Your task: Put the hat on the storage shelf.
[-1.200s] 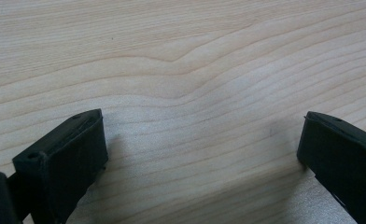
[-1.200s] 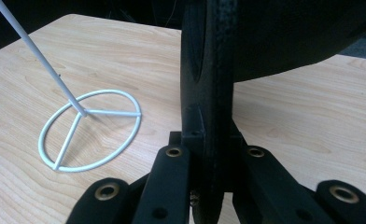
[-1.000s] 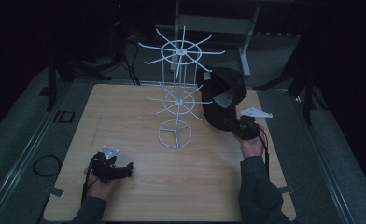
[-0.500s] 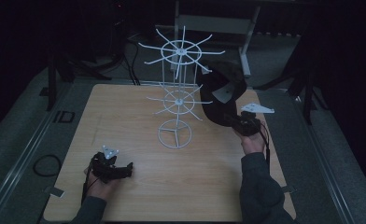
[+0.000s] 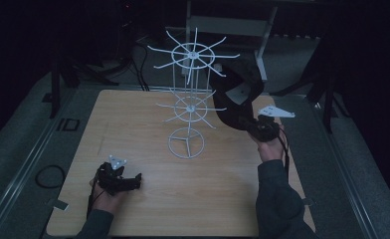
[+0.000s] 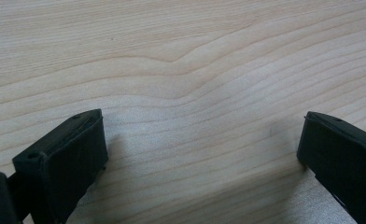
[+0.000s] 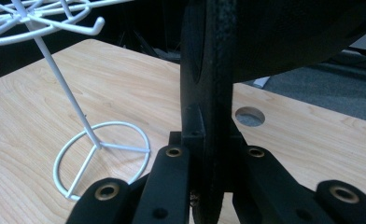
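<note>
A white wire rack (image 5: 190, 107) with two tiers of hooks stands mid-table. To its right my right gripper (image 5: 255, 127) is shut on the thin edge of a black cap (image 5: 238, 99), which is lifted beside the rack, between the two tiers of hooks. In the right gripper view the cap's edge (image 7: 209, 70) runs upright between the pads of that gripper (image 7: 211, 158), with the rack's pole (image 7: 65, 88) off to the left. My left gripper (image 5: 133, 180) rests low at the table's front left. Its jaws stand wide apart over bare wood, open with nothing between them (image 6: 202, 154).
The wooden table (image 5: 133, 124) has a round hole (image 7: 249, 116) near its right side. A cable loop (image 5: 48, 175) lies on the grey floor at the left. Dark stands and a metal frame sit behind the table.
My right gripper has risen a little with the cap, up beside the rack. The left gripper has stayed where it was.
</note>
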Tool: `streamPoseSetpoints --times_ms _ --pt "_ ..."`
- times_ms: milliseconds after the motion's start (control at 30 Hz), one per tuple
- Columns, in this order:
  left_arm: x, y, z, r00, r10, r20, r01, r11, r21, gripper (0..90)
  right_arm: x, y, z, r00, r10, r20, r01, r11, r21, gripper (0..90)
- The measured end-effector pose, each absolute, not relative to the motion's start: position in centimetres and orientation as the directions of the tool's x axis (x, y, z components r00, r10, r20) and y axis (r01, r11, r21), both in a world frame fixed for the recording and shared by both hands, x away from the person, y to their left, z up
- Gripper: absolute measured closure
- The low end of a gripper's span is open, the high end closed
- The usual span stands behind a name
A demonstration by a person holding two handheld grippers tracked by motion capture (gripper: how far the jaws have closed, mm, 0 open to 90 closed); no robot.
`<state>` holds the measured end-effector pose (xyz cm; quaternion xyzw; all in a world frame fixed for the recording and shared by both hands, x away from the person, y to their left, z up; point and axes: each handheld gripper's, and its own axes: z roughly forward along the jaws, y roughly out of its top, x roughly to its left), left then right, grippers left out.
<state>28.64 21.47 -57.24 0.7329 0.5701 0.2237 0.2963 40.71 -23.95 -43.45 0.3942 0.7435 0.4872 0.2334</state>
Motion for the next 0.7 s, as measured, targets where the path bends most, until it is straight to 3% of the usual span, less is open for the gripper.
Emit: streamPoseSetpoints --times_ms 700 --pt "28.65 21.45 -57.24 0.25 0.968 -0.012 0.703 -0.173 0.69 1.5 40.6 -24.22 -42.47 -0.577 0.816 0.028 0.332 0.203 0.921 86.5"
